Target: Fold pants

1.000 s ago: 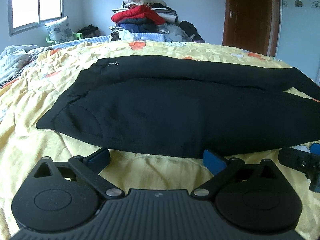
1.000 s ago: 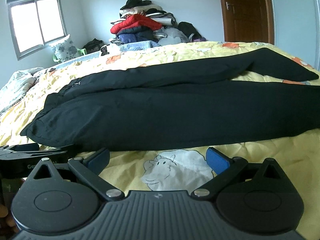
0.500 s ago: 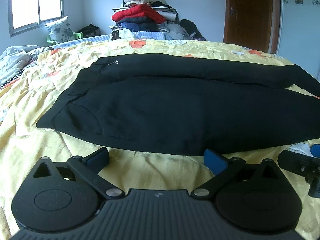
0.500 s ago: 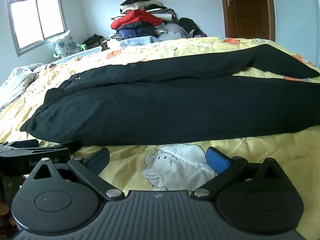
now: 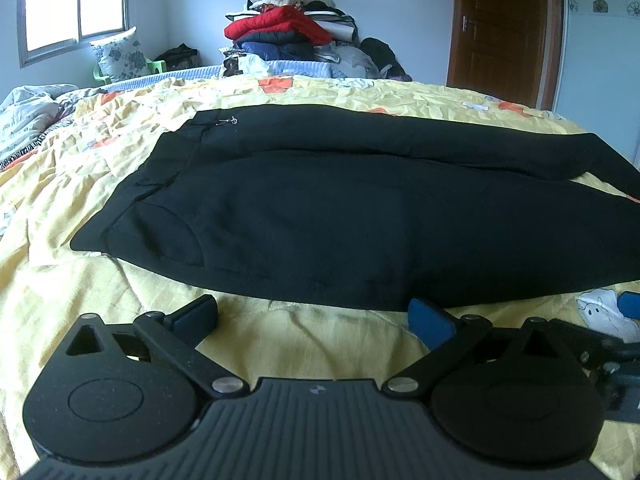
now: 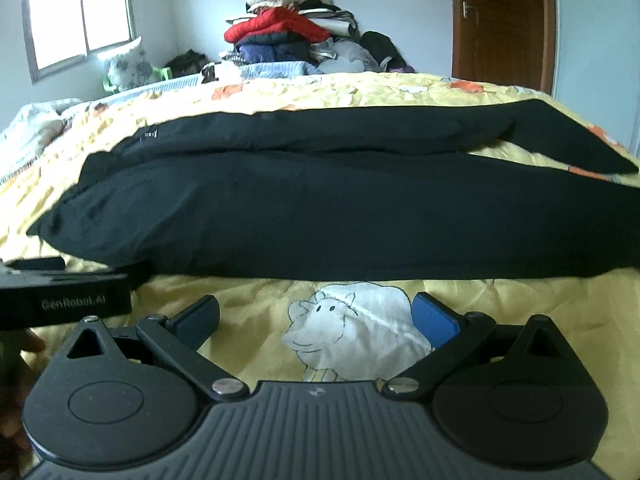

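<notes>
Black pants [image 5: 340,216] lie flat across the yellow bedspread, waistband to the left, legs running right; they also show in the right wrist view [image 6: 340,208]. The two legs lie side by side, the far one bent at its end. My left gripper [image 5: 314,318] is open and empty, just short of the pants' near edge by the seat. My right gripper [image 6: 316,316] is open and empty over a white sheep print [image 6: 352,328], just short of the near leg's edge. The left gripper's body shows at the left of the right wrist view [image 6: 64,300].
The yellow bedspread [image 5: 60,280] is wrinkled. A tall pile of clothes [image 5: 292,36] stands behind the bed. A pillow [image 5: 118,54] and window are at the back left, a brown door [image 5: 504,28] at the back right. A rumpled blanket [image 5: 28,112] lies at the left.
Both grippers have edged forward and slightly lower toward the pants' near edge. The jaws stay open and the pants have not moved.
</notes>
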`<state>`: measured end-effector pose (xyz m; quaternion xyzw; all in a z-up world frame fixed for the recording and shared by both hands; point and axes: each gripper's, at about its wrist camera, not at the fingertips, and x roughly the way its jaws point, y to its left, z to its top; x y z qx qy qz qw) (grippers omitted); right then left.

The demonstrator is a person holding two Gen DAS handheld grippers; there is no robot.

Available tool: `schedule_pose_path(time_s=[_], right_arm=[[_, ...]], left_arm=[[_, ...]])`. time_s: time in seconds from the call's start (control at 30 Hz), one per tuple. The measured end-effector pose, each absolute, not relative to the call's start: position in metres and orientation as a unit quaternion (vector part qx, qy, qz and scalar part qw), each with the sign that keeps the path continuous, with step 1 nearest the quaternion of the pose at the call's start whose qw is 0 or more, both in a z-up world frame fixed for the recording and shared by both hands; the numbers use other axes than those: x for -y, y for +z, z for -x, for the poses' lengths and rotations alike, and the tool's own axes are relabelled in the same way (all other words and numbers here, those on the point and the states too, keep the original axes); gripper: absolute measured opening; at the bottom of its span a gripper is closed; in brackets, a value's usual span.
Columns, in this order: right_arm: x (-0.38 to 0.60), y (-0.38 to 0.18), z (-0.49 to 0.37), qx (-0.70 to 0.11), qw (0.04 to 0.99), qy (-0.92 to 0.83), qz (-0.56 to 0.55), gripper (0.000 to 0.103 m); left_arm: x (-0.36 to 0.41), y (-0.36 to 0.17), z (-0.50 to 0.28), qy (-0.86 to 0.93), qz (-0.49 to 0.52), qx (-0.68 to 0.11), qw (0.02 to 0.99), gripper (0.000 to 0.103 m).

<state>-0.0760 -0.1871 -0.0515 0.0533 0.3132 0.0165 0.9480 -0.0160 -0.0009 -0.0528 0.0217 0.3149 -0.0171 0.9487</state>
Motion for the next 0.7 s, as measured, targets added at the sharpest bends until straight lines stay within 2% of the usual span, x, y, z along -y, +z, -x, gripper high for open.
schedule_pose_path(time_s=[0.4, 0.7], right_arm=[[0.190, -0.051, 0.076, -0.312, 0.948, 0.019, -0.063, 0.103], [0.211, -0.044, 0.078, -0.311, 0.939, 0.077, -0.125, 0.103]], left_arm=[[0.002, -0.052, 0.015, -0.016, -0.024, -0.315, 0.949, 0.103], [-0.001, -0.050, 0.017, -0.026, -0.017, -0.312, 0.949, 0.103]])
